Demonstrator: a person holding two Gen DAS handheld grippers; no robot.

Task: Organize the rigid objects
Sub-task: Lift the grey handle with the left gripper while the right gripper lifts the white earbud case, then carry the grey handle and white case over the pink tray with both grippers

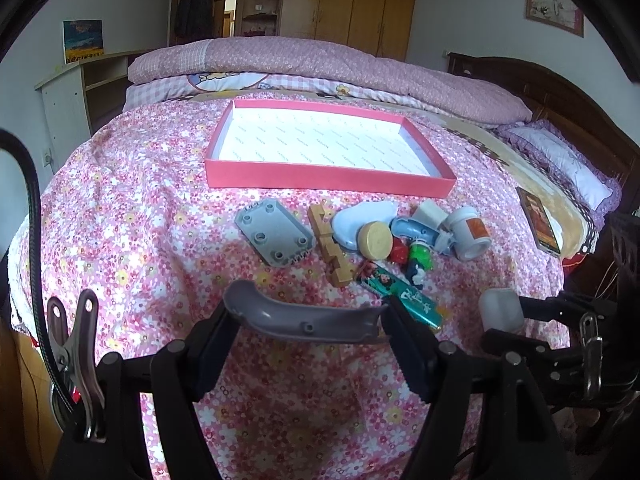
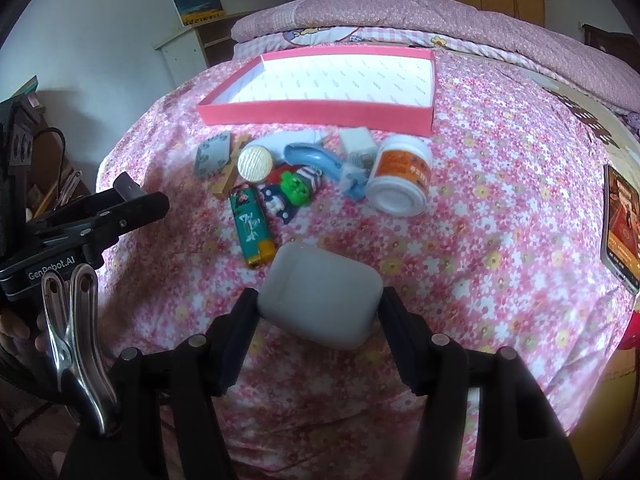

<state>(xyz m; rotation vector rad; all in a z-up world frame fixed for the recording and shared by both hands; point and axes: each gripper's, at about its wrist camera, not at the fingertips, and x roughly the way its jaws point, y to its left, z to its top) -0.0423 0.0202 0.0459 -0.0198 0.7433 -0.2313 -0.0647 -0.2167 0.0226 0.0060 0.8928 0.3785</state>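
Mostly pink floral bedspread (image 1: 160, 208), bedroom.

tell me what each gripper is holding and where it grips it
The left gripper holds a curved grey plastic piece by its two ends. The right gripper holds a white earbud case by its two opposite sides.

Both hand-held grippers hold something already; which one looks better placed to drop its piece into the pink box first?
Probably the left hand-held gripper: its grey curved piece faces the pink box squarely.
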